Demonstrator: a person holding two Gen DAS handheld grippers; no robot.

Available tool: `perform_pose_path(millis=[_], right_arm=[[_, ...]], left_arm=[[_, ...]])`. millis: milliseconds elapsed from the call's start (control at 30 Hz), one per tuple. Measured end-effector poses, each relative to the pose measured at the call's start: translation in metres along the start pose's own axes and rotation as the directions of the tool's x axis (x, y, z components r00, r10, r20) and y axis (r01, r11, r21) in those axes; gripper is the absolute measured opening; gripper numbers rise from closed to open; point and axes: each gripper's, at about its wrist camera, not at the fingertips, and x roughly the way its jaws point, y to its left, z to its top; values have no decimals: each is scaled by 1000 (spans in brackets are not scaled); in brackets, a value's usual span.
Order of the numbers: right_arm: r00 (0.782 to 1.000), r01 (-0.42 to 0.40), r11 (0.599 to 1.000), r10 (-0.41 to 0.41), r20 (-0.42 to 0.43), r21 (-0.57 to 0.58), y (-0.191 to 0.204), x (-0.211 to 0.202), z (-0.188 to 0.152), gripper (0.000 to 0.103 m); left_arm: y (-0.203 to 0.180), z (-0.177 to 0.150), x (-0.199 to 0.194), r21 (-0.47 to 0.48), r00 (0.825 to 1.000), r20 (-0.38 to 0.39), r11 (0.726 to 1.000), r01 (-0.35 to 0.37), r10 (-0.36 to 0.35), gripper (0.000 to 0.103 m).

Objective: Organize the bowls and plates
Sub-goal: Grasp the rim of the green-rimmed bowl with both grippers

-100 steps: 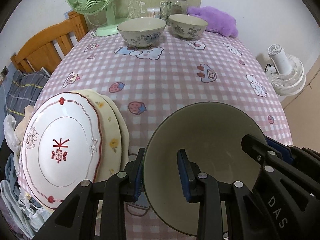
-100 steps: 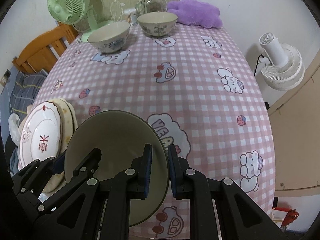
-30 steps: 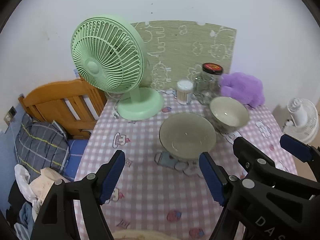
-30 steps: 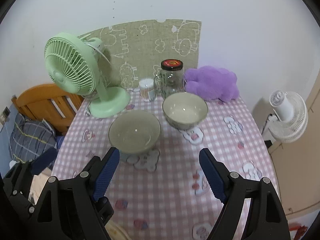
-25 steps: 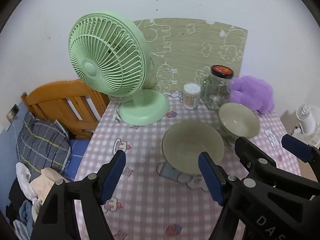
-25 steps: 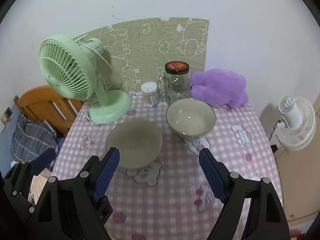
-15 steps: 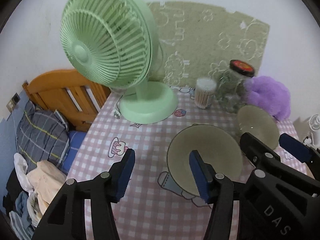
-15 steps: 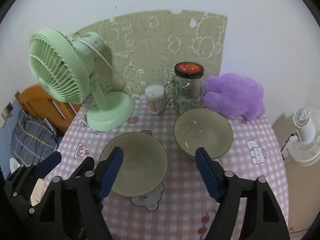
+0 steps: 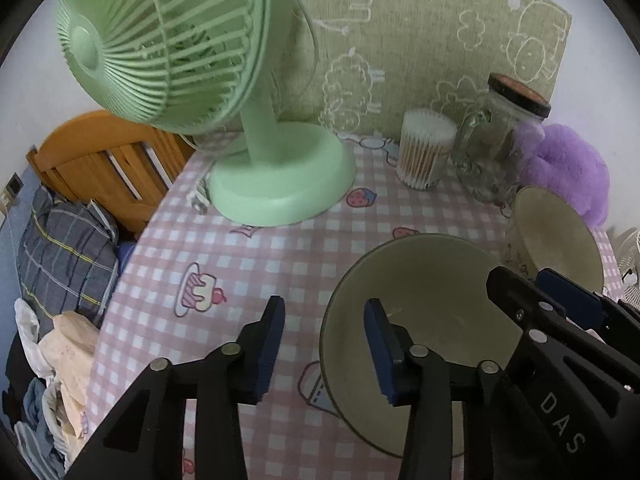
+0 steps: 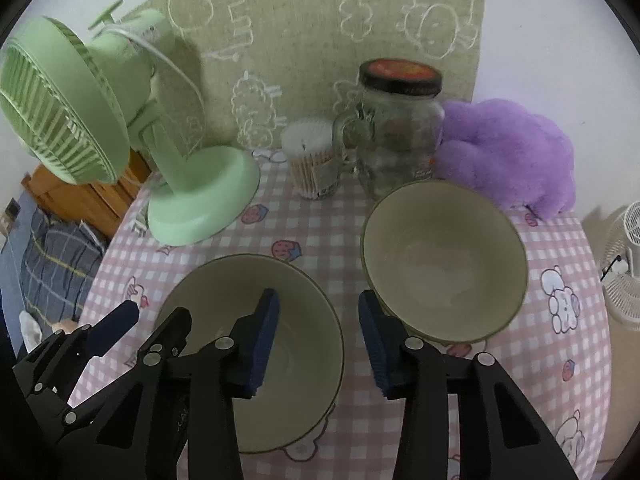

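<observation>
Two cream bowls with dark rims stand on the pink checked tablecloth. My left gripper (image 9: 324, 344) is open and straddles the left rim of the nearer, wider bowl (image 9: 432, 280), one finger inside it and one outside. My right gripper (image 10: 318, 330) is open and straddles that bowl's right rim (image 10: 320, 300); its right finger sits by the near rim of the second, deeper bowl (image 10: 444, 260). The second bowl also shows at the right of the left wrist view (image 9: 560, 232). The plates are out of view.
A green desk fan (image 9: 276, 184) stands at the table's back left. A cotton-swab tub (image 10: 312, 160), a glass jar with a dark lid (image 10: 396, 136) and a purple plush (image 10: 508, 152) line the back wall. A wooden bed frame and bedding (image 9: 68, 240) lie beyond the left edge.
Both grippers have moved forward and down to the two bowls at the back of the table. Their jaws have narrowed and now sit over the nearer bowl's rims.
</observation>
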Motion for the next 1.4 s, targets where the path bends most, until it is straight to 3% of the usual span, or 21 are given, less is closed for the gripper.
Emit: perform_pose_path(millis=[33, 133, 200, 333, 533, 667, 700, 733, 833, 933, 1000, 1067, 1100, 1133, 1200, 1400], right_arm=[[1000, 1, 1000, -1, -7, 0, 0, 3, 0, 41], [1000, -3, 1000, 4, -19, 3, -2, 12, 0, 30], [1000, 5, 1000, -5, -22, -8, 0, 15, 1, 23], [1000, 22, 1000, -23, -4, -22, 2, 15, 2, 19], [999, 50, 998, -50, 6, -48, 6, 12, 3, 17], [999, 43, 998, -42, 14, -48, 5, 5, 4, 17], [1000, -11, 999, 11, 16, -33, 3, 0, 5, 2], [1000, -27, 999, 27, 10, -19, 3, -2, 7, 2], [999, 30, 998, -29, 27, -51, 8, -8, 9, 2], [1000, -13, 999, 14, 8, -37, 9, -6, 5, 2], [1000, -1, 999, 2, 7, -36, 10, -8, 3, 4], [1000, 3, 999, -3, -3, -35, 9, -7, 3, 8], [1000, 2, 999, -2, -11, -35, 8, -7, 2, 19], [1000, -3, 1000, 2, -22, -30, 7, -5, 2, 41], [1000, -14, 1000, 14, -20, -3, 2, -6, -1, 59], [999, -14, 1000, 15, -45, 26, -6, 4, -6, 57]], left_arm=[[-1, 0, 2, 7, 1000, -6, 1000, -2, 2, 26], [-7, 1, 6, 34, 1000, -3, 999, -5, 6, 16], [-10, 1, 7, 48, 1000, 0, 999, -11, 11, 15], [-8, 1, 8, 44, 1000, -5, 999, -10, 10, 15], [-11, 0, 6, 49, 1000, -7, 999, -21, 21, 15], [-10, 2, -2, 37, 1000, 2, 999, 21, -21, 10], [-9, 4, -6, 28, 999, 4, 999, 45, -45, 8], [-9, 6, -9, 25, 999, 3, 999, 36, -36, 7], [-9, 6, -10, 34, 1000, -2, 999, -2, 2, 7], [-6, 3, -7, 30, 1000, -5, 999, -12, 12, 8], [-7, 3, -8, 36, 1000, -11, 999, -13, 13, 9], [-9, 2, -9, 48, 1000, -6, 999, -10, 10, 27], [-10, 2, -10, 48, 1000, -6, 999, -5, 6, 36], [-10, 2, -11, 47, 1000, -5, 999, 1, -1, 37], [-11, 2, -10, 50, 1000, -12, 999, 4, -4, 39], [-8, 0, 3, 43, 999, -36, 999, -6, 8, 39]])
